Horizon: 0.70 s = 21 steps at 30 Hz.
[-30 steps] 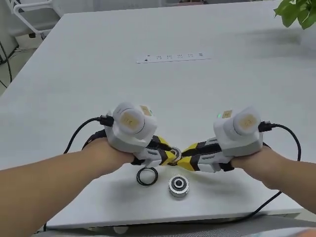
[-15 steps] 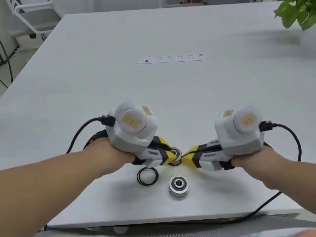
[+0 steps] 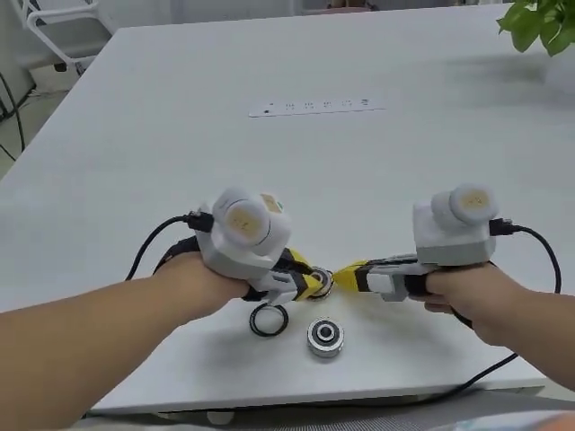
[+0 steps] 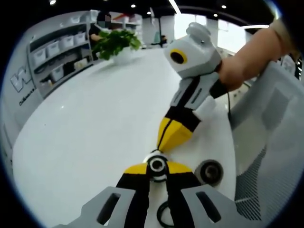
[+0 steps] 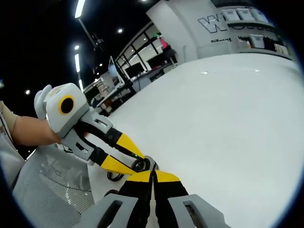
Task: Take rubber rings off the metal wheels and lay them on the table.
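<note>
Table (image 3: 180, 135), L claw (image 3: 315, 284) clamps wheel (image 4: 156, 165), R claw (image 5: 152, 174) closed

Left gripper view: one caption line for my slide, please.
Left gripper holds a metal wheel; right gripper's shut jaws point at it.

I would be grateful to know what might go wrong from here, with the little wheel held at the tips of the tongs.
1. The left tongs pinch the small wheel only at their very tips, so a tug from the shut right tongs may pop it loose.
2. The loose wheel and the rubber ring lie near the near edge of the table, just below the hands. A slip might knock them off.
</note>
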Available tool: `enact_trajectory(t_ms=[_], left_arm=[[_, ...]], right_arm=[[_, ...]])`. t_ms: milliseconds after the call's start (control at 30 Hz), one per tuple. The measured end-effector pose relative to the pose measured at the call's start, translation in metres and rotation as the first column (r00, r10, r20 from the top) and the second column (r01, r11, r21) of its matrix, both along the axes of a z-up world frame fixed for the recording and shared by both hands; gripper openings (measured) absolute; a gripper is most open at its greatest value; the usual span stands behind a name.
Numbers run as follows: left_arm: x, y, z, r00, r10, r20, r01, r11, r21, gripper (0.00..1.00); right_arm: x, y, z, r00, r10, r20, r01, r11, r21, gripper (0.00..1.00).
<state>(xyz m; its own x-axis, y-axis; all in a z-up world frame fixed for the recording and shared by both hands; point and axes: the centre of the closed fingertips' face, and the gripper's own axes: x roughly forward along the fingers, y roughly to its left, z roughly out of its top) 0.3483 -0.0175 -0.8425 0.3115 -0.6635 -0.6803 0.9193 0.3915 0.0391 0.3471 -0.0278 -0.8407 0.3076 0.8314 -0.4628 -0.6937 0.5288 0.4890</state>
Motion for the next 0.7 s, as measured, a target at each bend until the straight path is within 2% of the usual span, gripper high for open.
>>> enact_trajectory(t_ms=[433, 700], left_arm=[[-0.0002, -0.0003, 0.0, 1.0, 0.014, 0.003, -0.014, 1.0, 0.009, 0.13], [-0.0005, -0.0001, -0.0003, 1.0, 0.015, 0.005, -0.015, 1.0, 0.018, 0.12]], right_arm=[[-0.0017, 0.0036, 0.0039, 1.0, -0.017, -0.02, 0.017, 1.0, 0.02, 0.0], [-0.0035, 0.0088, 0.0056, 1.0, 0.001, -0.016, -0.001, 1.0, 0.021, 0.0]])
